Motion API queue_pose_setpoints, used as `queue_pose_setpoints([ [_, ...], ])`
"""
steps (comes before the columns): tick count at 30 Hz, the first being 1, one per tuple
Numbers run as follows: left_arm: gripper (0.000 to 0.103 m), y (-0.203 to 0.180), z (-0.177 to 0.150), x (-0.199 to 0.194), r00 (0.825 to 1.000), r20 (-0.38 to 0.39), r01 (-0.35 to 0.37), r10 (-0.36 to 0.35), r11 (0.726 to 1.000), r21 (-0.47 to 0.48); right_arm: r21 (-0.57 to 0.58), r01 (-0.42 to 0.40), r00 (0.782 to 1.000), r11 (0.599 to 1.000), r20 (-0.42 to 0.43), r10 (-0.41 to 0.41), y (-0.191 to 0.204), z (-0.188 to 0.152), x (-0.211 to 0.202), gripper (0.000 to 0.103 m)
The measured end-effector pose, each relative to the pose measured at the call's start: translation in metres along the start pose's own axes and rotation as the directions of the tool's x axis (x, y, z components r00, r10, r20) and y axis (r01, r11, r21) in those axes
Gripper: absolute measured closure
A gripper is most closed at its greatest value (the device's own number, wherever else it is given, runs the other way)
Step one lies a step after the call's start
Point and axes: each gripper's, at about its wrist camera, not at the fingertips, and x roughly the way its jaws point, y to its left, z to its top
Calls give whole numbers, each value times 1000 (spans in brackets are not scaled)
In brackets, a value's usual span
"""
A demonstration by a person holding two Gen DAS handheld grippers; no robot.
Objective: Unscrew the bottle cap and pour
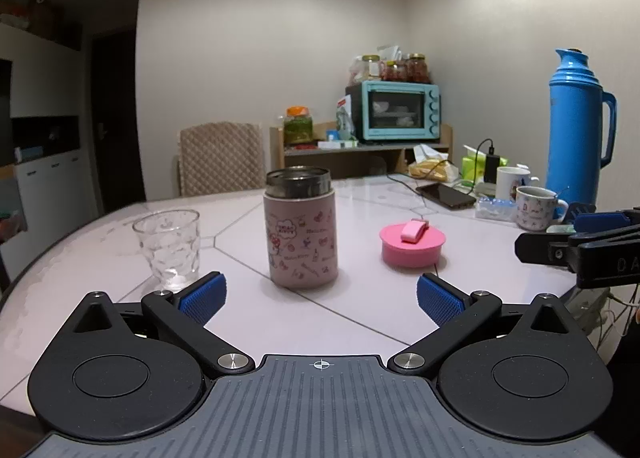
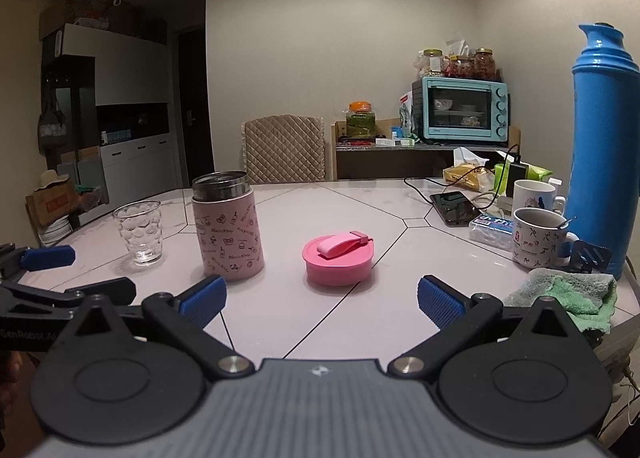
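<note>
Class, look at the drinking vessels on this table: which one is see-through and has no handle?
The clear glass tumbler, left of the pink flask. The two mugs by the blue thermos are opaque with handles.

Table point(image 2: 360, 330): bottle point(image 2: 227, 226) upright, uncapped, left of centre. Glass point(image 2: 138, 232) upright just left of bottle, apart. Cap point(image 2: 338, 261) flat on table right of bottle, apart. Phone point(image 2: 455, 208) behind cap to the right, cable attached. Two mugs point(image 2: 538, 238) right of phone, one behind the other. Flask point(image 2: 604, 146) at far right. Cloth point(image 2: 568, 294) before flask. Chair point(image 2: 284, 150) behind table; shelf with oven point(image 2: 464, 112) right of chair.
</note>
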Motion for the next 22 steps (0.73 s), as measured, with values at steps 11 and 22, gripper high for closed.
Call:
queue_pose_setpoints([
  [11, 0, 0, -1, -2, 1000, 0, 3, -3, 1000, -2, 0, 6, 1000, 1000, 9, -6, 1, 0, -4, 0],
  [22, 0, -2, -3, -3, 1000, -1, 20, -20, 1000, -1, 9, 7, 1000, 1000, 1, -7, 0, -3, -2, 0],
])
